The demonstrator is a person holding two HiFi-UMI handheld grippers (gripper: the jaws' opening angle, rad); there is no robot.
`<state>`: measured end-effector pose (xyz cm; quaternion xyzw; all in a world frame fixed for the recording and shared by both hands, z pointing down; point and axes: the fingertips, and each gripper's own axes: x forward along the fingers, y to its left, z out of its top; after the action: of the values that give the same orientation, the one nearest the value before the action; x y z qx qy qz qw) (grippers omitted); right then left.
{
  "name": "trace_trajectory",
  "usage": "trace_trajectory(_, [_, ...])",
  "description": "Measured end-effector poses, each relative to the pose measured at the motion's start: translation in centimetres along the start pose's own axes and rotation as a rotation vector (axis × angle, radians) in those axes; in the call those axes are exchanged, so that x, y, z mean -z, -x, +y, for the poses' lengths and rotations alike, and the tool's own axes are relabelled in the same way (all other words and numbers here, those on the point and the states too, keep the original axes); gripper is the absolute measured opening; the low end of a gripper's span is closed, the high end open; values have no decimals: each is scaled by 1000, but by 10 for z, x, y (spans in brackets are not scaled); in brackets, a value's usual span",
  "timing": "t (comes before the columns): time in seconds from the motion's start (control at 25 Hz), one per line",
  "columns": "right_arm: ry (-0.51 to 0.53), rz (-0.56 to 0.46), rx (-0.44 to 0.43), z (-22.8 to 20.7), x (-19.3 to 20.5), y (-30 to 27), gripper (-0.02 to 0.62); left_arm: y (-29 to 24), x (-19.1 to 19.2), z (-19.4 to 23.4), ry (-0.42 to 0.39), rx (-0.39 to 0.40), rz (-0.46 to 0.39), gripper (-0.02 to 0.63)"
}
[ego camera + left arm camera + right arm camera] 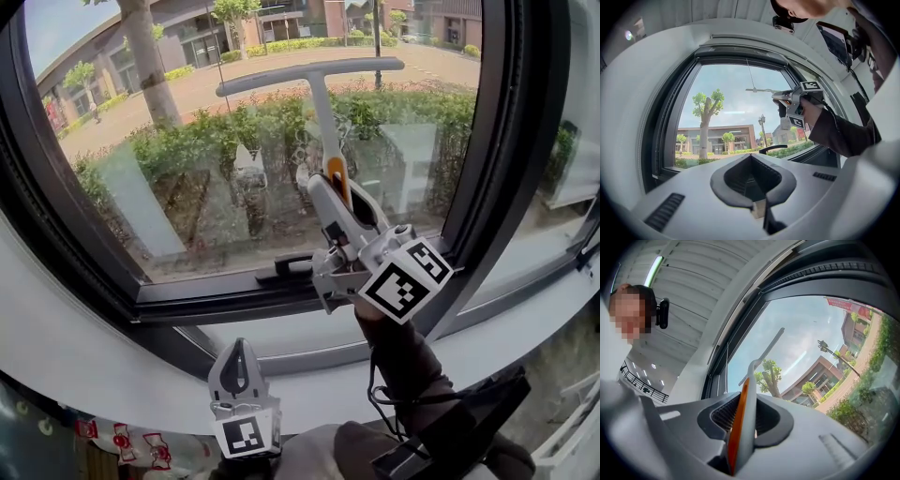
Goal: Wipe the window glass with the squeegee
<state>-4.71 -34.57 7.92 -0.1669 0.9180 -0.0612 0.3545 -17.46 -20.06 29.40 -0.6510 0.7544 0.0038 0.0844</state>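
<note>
Setting: window glass in a dark frame; street and trees lie beyond.
Squeegee: upright at mid-pane, its crossbar blade far and high; contact with the glass is uncertain.
Right gripper: jaws pinch the grey-and-orange handle.
Left gripper: jaws pressed together, empty, near, by the white sill.
Handling: probably light and stiff, with a soft blade edge; best held low on the handle.

Left hand-held gripper jaws together, empty, facing window.

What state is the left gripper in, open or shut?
Shut and empty: the left gripper shows its jaws meeting at the tips in its own view, with nothing held between them.
</note>
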Motion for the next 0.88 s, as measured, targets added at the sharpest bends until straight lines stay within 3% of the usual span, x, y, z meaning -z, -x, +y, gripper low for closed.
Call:
trace_trajectory(0.6, [-36, 4, 16, -12, 25, 6, 74, -10, 16, 1, 12, 4, 23, 0])
trace_trajectory(0.88, [-22, 12, 36, -6, 23, 19, 74, -3, 8, -9, 0, 65, 4, 0])
